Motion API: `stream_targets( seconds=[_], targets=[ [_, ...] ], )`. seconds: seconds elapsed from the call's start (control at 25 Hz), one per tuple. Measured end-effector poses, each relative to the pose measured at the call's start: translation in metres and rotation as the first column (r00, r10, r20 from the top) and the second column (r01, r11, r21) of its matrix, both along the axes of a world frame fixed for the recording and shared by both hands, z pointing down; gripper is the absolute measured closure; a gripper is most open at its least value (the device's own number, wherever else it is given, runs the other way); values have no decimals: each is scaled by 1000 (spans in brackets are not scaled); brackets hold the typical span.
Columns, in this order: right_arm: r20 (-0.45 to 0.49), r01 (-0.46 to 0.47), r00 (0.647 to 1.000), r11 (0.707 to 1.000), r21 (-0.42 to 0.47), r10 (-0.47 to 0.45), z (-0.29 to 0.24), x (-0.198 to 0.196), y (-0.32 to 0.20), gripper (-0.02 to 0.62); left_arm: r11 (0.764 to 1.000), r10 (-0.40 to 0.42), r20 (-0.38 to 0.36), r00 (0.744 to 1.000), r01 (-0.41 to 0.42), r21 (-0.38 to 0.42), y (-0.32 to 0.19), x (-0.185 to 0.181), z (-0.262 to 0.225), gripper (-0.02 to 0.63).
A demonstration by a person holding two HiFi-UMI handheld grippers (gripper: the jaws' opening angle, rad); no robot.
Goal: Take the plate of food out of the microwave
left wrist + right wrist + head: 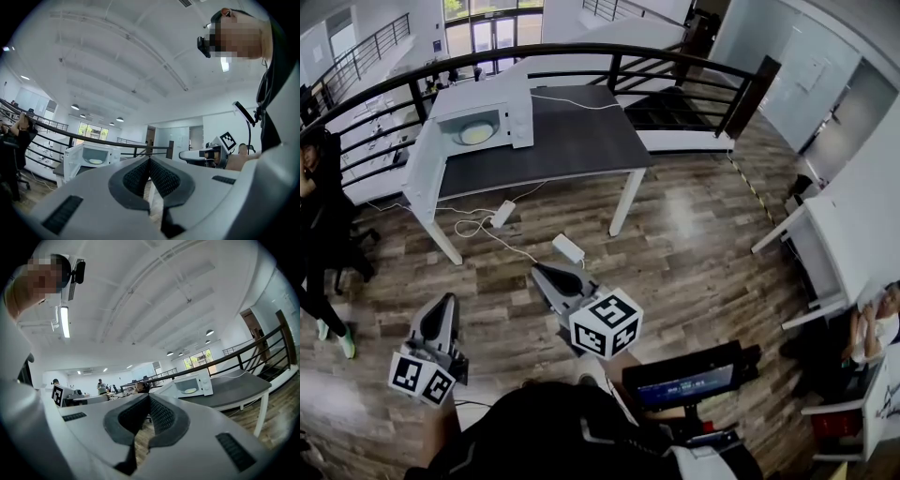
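Fingers (136,177) first: on the left gripper (446,300) the ribbed pads are pressed together tip to tip, with nothing caught between them. It's the same on the right gripper (540,271), whose fingers (162,417) are closed flat against each other and empty. Both grippers hang low over the wooden floor (703,244), well apart from the microwave (483,114) and out in front of it, the left one on the side of its open door.

The floor spreads wide in front of the microwave. A dark-topped table (572,141) with white legs carries the microwave on its left end. A black railing (581,52) curves round behind the microwave. The white microwave itself faces the grippers, and its door (425,169) is swung fully open to the left of the cavity.

Inside that lit cavity sits the plate (476,133), holding something pale; what the food is can't be made out from here. A thin white cable (581,104) trails across the tabletop to the right of the microwave. Down on the floor in front of the microwave lie two white power bricks (568,247) with their cord looped between them.
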State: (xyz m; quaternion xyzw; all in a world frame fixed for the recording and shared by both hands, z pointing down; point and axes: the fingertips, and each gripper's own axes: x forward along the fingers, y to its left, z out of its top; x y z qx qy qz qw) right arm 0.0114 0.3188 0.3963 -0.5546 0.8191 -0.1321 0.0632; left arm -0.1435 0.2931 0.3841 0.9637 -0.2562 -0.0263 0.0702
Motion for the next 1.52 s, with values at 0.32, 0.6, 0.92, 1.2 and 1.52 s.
stream_targets(
  seconds=[0.32,0.6,0.92,1.2,1.52],
  targets=[
    [-12,-7,1000,1000,-7,7,1,-10,-8,595,1000,18,8,1000,-18,6,-8,-10,1,601],
    [-18,-28,999,1000,-4,28,2,-29,-21,595,1000,26,9,1000,-26,10,-22,-33,3,601],
    [-36,-54,998,998,-12,54,4,-58,-37,595,997,79,0,997,-79,3,-39,-58,10,601],
    [-35,-74,997,997,-28,73,8,-56,-50,595,995,95,-21,995,-95,11,-53,-60,9,601],
    [-14,-19,1000,999,-26,19,14,-38,-97,595,999,50,-11,999,-50,11,-93,-36,11,601]
  ],
)
